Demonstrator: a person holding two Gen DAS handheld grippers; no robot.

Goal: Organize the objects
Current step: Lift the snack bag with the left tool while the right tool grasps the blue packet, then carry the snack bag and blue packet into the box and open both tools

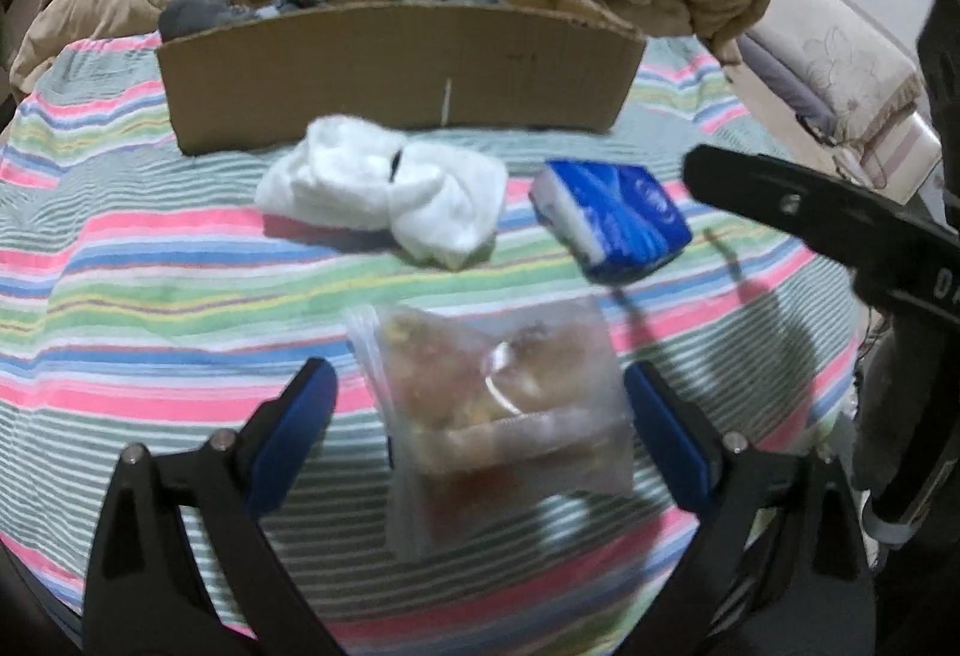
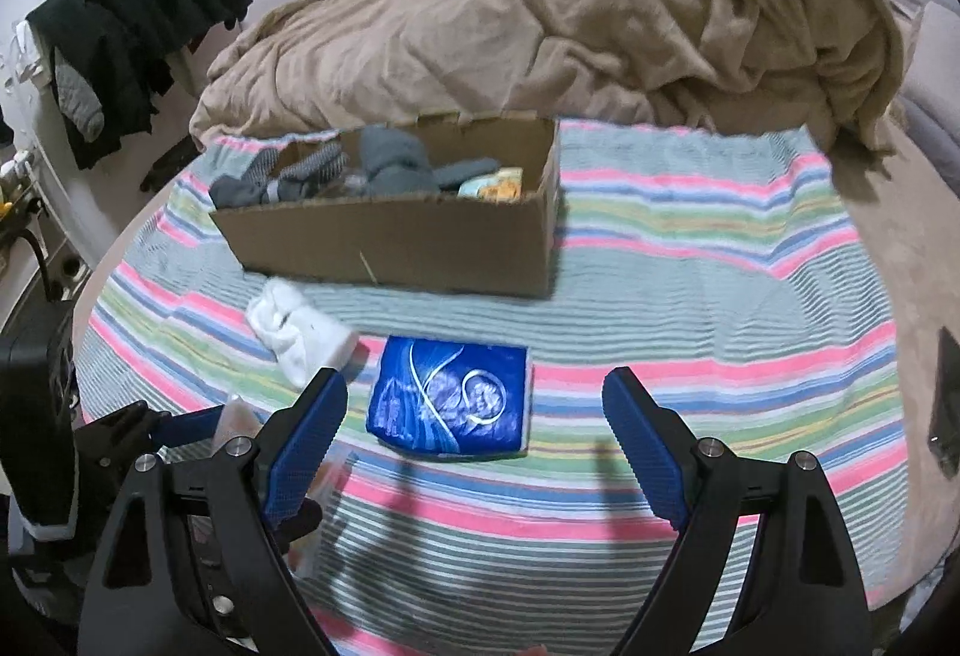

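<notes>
Our left gripper (image 1: 480,404), fingers spread, straddles a clear snack bag (image 1: 504,416) on the striped blanket (image 1: 150,296). Our right gripper (image 2: 477,416) hangs apart near a blue packet (image 2: 450,404). Beyond lie white socks (image 1: 384,191) and a cardboard box (image 2: 396,230).

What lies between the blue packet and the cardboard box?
Only bare striped blanket between the blue packet and cardboard box, in the right wrist view.
</notes>
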